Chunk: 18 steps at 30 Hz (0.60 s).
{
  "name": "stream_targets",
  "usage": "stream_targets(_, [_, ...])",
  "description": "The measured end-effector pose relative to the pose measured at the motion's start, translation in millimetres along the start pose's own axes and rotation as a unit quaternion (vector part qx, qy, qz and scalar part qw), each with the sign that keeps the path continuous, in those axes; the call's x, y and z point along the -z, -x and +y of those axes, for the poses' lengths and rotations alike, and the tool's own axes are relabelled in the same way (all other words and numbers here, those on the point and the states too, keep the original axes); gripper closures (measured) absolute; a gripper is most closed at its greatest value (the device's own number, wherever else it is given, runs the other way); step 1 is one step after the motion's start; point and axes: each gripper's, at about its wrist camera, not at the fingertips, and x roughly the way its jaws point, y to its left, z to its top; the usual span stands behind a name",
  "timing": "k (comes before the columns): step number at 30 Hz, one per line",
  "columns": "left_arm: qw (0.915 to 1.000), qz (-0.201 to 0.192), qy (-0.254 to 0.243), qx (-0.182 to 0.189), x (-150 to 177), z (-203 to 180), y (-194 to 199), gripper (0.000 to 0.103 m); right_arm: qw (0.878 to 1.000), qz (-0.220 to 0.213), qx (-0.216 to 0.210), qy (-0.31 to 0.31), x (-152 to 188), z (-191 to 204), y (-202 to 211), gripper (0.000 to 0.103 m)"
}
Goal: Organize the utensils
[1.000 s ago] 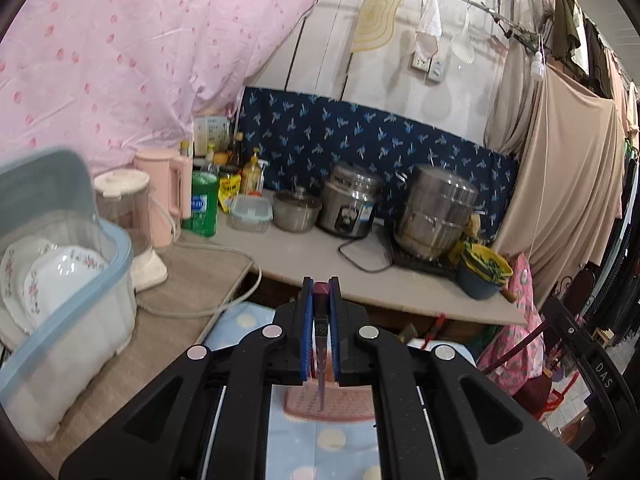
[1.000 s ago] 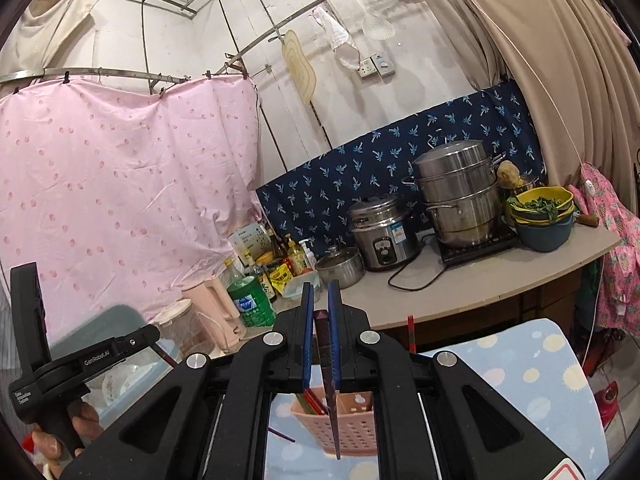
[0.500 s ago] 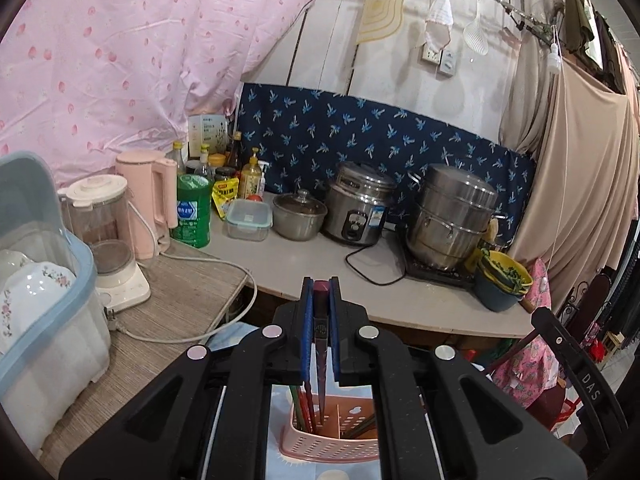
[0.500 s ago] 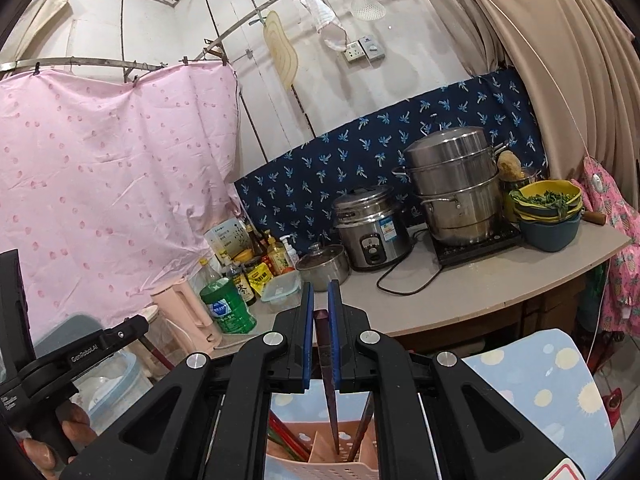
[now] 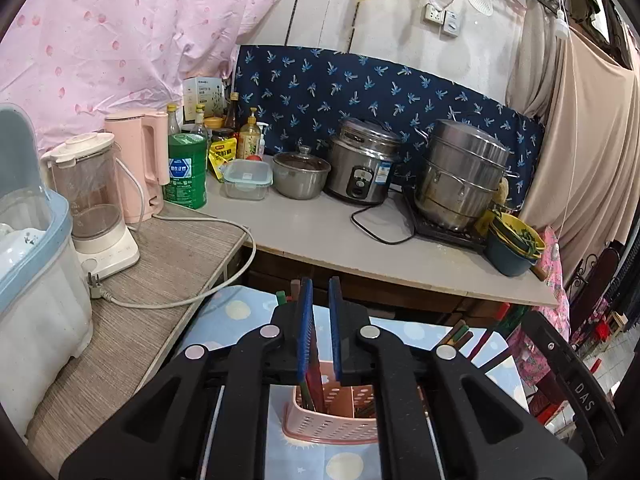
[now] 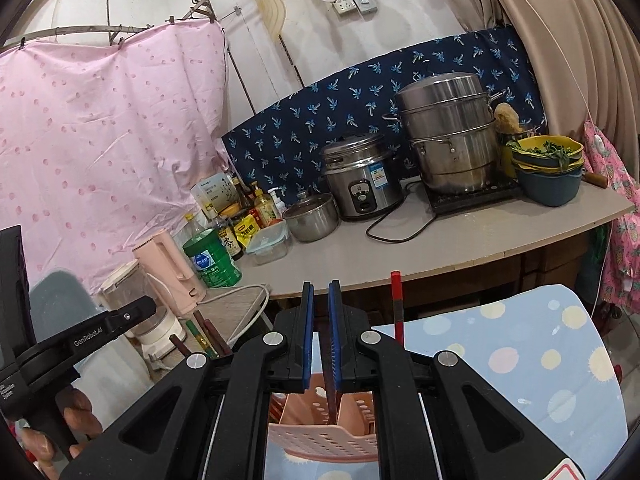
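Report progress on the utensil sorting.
Done: several chopsticks stand in the pink basket. In hand: the right gripper holds one chopstick, its lower end already inside the basket; the left gripper has nothing between its jaws. Left: releasing that one; no other loose utensils show.

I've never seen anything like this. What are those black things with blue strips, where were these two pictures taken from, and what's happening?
There is no robot here. A person holds a two-finger gripper in each hand, each with a wide-angle camera looking along its fingers. One picture comes from the left gripper, the other from the right gripper. Below both stands a pink basket on a spotted blue cloth. The left jaws, just starting to open, have a brown chopstick between them. The right jaws pinch a dark chopstick.
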Motion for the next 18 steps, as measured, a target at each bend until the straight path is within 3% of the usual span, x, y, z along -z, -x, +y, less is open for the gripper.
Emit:
stream_targets(8, [0.9998,-0.003,-0.01,-0.016,9.7,3.7,11.0,0.07,1.0,-0.001,0.0,0.008,1.0,3.4,15.2,0.092])
stream_targets(18, [0.9987,0.001,-0.036,-0.035,32.9,3.6,35.7,0.065,1.0,0.01,-0.004,0.02,17.8,10.3,43.4,0.091])
